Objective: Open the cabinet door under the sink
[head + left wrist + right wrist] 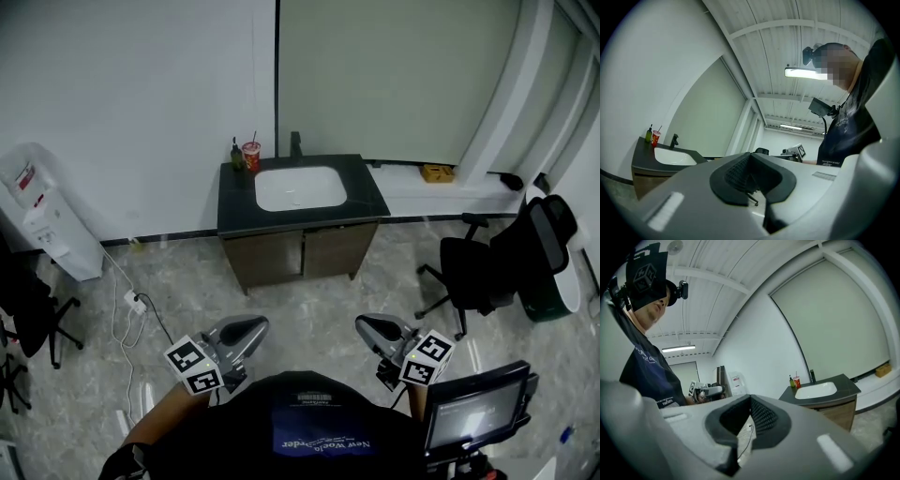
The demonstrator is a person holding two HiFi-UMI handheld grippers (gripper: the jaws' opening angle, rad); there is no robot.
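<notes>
1. Target: cabinet doors (272, 261) under the sink (300, 187). Two wood-tone fronts side by side, both shut, vertical seam near the middle. No handle discernible from this far off.
2. Location: vanity against the far wall, dark tabletop (367, 195) above the doors, white basin set into it. Faucet (296, 143) behind the basin; red cup with straw (251, 156) and green bottle (236, 155) at the back left corner.
3. State of left gripper (251, 328): fingers closed on each other, nothing between. Same for right gripper (373, 328): fingers together, empty.
4. Key relation: doors straight ahead of both grippers, well apart across the stone-pattern floor (309, 300). Vanity at the left edge of the left gripper view and toward the right of the right gripper view, so target between the two lines of aim. Neither hand clearly nearer; left possibly a shade closer to the seam.
5. Judgement: approach stage, no contact yet. Probably needed next: closing the gap, dropping to door height, then parting the fingers for a door edge. Hinge side unknown.
6. Periphery: water dispenser (47, 220) far left, office chair (487, 267) right of the vanity.
</notes>
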